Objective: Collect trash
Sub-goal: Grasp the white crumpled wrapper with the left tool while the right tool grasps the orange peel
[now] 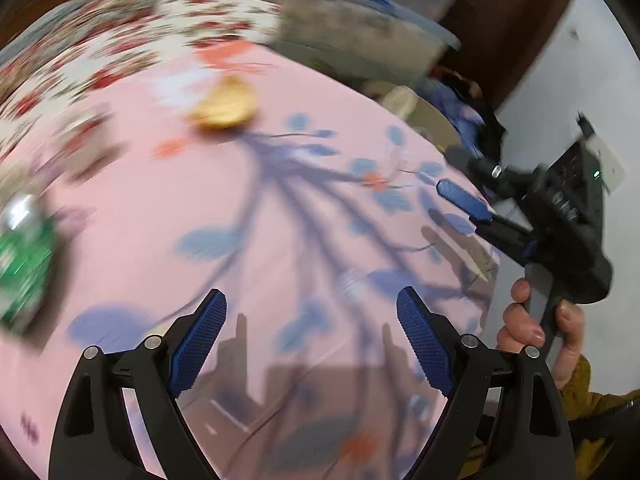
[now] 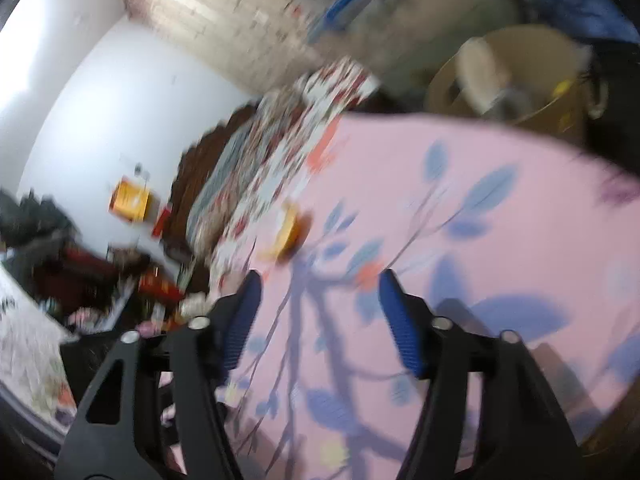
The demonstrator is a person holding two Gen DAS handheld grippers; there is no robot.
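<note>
Both views are motion-blurred. A yellow crumpled wrapper (image 1: 225, 105) lies on the pink floral bedsheet (image 1: 168, 208), far ahead of my left gripper (image 1: 312, 312), which is open and empty. A green packet (image 1: 24, 264) lies at the left edge of the sheet. My right gripper (image 1: 460, 204) shows at the right of the left wrist view, held in a hand. In the right wrist view my right gripper (image 2: 320, 300) is open and empty above the sheet (image 2: 500, 248), and the yellow wrapper (image 2: 288, 230) lies just ahead of it.
A tan cardboard bin (image 2: 516, 80) with items inside stands beyond the bed's far edge. A red-flowered quilt (image 1: 100, 40) lies at the bed's far side. A cluttered floor (image 2: 120, 280) and white wall lie to the left of the bed.
</note>
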